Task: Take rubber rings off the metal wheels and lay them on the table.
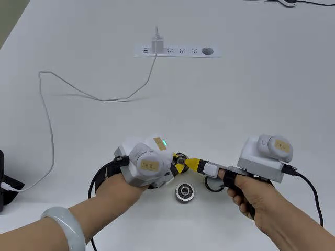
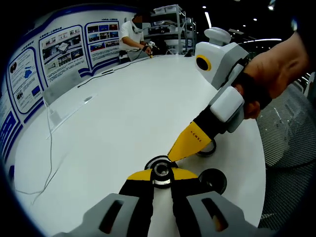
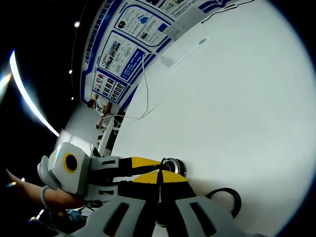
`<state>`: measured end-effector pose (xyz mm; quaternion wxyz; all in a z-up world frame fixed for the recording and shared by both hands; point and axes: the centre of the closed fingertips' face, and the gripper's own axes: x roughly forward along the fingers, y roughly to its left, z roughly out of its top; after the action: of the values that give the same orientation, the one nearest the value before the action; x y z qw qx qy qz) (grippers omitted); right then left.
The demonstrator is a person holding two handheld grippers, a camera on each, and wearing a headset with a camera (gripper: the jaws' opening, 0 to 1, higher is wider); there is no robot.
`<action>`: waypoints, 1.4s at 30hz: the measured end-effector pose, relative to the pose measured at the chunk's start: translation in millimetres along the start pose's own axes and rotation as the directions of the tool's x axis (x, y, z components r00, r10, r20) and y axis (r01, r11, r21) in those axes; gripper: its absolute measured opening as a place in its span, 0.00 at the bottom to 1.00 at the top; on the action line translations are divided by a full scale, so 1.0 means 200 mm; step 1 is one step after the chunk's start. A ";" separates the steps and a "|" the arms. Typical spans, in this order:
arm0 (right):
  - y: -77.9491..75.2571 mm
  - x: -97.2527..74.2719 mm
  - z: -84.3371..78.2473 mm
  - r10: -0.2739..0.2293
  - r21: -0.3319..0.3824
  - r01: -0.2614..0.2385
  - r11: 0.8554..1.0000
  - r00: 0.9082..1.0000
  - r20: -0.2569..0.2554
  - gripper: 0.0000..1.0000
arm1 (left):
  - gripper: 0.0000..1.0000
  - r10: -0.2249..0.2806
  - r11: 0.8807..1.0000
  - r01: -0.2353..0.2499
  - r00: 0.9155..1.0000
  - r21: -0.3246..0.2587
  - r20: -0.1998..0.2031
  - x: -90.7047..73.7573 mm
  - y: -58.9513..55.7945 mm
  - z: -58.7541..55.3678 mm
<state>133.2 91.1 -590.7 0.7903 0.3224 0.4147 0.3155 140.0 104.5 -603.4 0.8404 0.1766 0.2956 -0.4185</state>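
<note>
A small metal wheel (image 1: 181, 158) with a black rubber ring round it is held just above the white table, and my left gripper (image 1: 179, 166) is shut on it. In the left gripper view the wheel (image 2: 161, 169) sits between the yellow jaws of my left gripper (image 2: 161, 177). My right gripper (image 1: 189, 163) comes in from the right, shut, its yellow tip (image 2: 174, 154) against the ring's edge. I cannot tell whether it pinches the rubber. A second wheel (image 1: 185, 192) lies on the table in front. A loose black ring (image 1: 212, 184) lies under the right gripper.
A white power strip (image 1: 178, 50) with a plugged charger lies far back, and its thin cable (image 1: 49, 120) loops left to a black object (image 1: 5, 183) at the table's left edge. A person (image 2: 131, 32) stands at a distant bench.
</note>
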 end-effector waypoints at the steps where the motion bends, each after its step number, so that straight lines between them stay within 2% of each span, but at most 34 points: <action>1: 0.00 0.00 0.00 -0.002 -0.001 0.002 1.000 1.000 0.001 0.02 | 0.14 -0.001 1.000 0.001 1.000 -0.002 0.001 0.00 0.00 0.00; 11: -0.01 0.00 0.01 -0.013 -0.007 0.013 1.000 1.000 0.000 0.02 | 0.18 0.003 1.000 -0.003 1.000 0.001 0.021 -0.01 0.01 0.02; 15: -0.01 0.00 0.00 -0.014 -0.009 0.014 1.000 1.000 -0.001 0.02 | 0.23 0.012 1.000 -0.011 1.000 -0.008 0.025 -0.02 0.03 0.01; 24: 0.01 0.00 0.00 -0.005 -0.013 0.005 1.000 1.000 -0.001 0.02 | 0.30 0.015 1.000 -0.014 0.999 -0.013 0.040 -0.05 0.02 0.01; 28: 0.03 -0.01 0.00 0.007 -0.010 -0.007 1.000 1.000 0.003 0.02 | 0.35 0.010 1.000 -0.010 0.999 -0.010 0.043 -0.05 0.01 0.00; 34: 0.07 -0.02 0.00 0.023 -0.010 -0.023 1.000 1.000 0.007 0.02 | 0.37 0.008 1.000 -0.007 0.999 -0.006 0.051 -0.07 -0.02 -0.01; 42: 0.10 -0.06 -0.02 0.035 -0.001 -0.035 0.999 0.999 0.015 0.02 | 0.41 0.028 0.999 -0.027 0.998 -0.018 0.051 -0.10 0.00 -0.03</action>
<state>119.0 94.2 -572.1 0.7879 0.3317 0.4028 0.3269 128.8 119.1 -595.4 0.8549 0.1625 0.2750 -0.4087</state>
